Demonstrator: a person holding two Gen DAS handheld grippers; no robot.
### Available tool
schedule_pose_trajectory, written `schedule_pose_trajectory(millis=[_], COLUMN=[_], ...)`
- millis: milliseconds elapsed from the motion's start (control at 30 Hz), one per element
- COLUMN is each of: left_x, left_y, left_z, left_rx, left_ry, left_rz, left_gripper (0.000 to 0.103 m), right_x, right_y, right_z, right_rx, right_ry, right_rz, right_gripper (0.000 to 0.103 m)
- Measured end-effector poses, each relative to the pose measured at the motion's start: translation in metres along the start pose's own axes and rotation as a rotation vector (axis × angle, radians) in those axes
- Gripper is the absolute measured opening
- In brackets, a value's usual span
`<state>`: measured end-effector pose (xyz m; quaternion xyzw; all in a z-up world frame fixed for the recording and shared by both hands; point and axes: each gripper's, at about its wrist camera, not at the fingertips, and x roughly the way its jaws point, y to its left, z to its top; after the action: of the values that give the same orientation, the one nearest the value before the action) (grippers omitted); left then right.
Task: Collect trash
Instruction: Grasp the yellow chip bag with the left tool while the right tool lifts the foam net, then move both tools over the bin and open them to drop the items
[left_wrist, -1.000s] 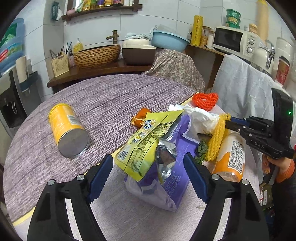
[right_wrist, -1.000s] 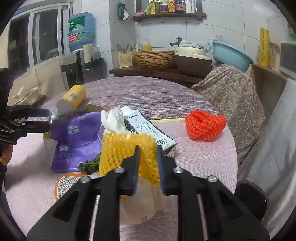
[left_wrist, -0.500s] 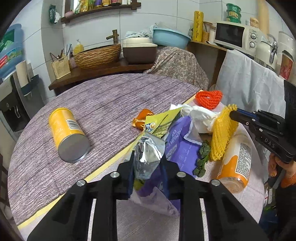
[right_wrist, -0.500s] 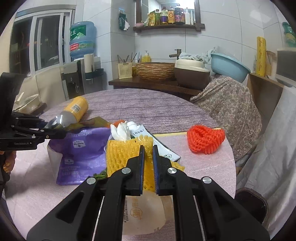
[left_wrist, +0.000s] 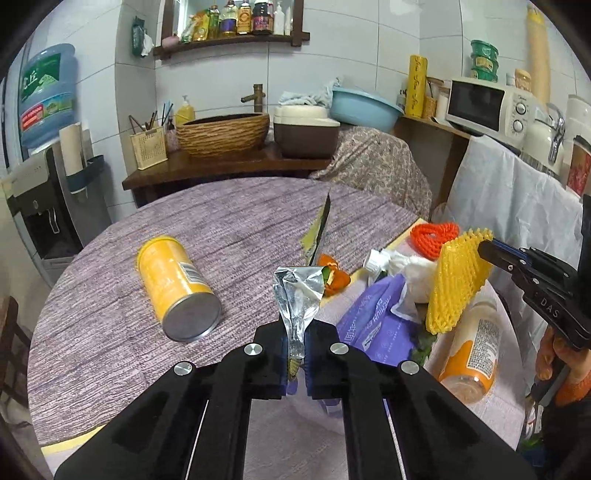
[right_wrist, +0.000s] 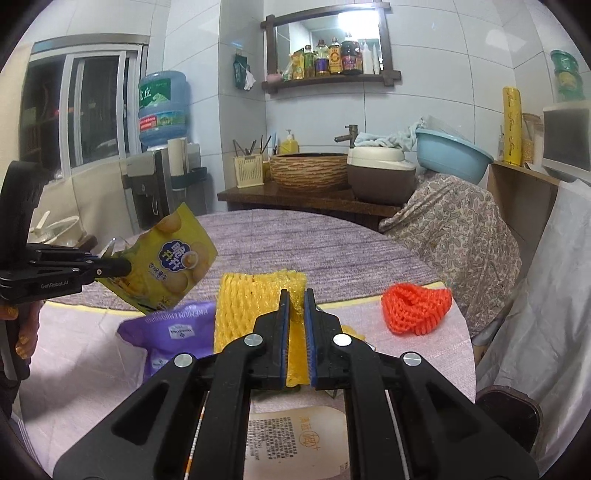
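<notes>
Trash here is light and soft — left claw (left_wrist: 295, 349) pinches the crinkly chip bag (right_wrist: 166, 266) by its edge, right claw (right_wrist: 294, 332) squeezes the yellow foam net (right_wrist: 255, 306); both deform easily.

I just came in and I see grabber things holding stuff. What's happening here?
Someone is picking up trash from the round table with a gripper in each hand. The left gripper is shut on a yellow chip bag, lifted off the table. The right gripper is shut on a yellow foam net. A purple bag, an orange foam net, a plastic bottle and a yellow can are on the table.
</notes>
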<state>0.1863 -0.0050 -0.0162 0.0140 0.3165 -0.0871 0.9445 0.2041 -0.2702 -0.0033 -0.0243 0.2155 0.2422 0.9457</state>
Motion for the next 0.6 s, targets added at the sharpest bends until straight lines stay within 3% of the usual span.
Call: schedule_pose_trajectory(millis=[333, 600], left_x=[-0.034, -0.034], left_y=[-0.025, -0.094], left_z=[0.014, 0.034], left_rx=[0.007, 0.076], left_ry=[-0.099, -0.139], left_rz=[-0.069, -0.227], left_gripper=[0.007, 0.007], right_x=[-0.036, -0.092], right_y=[-0.001, -0.048], right_z=[0.011, -0.001], right_rx=[0.017, 0.068], right_ry=[-0.061, -0.096], right_rz=[-0.021, -0.194], right_gripper=[0.008, 0.008])
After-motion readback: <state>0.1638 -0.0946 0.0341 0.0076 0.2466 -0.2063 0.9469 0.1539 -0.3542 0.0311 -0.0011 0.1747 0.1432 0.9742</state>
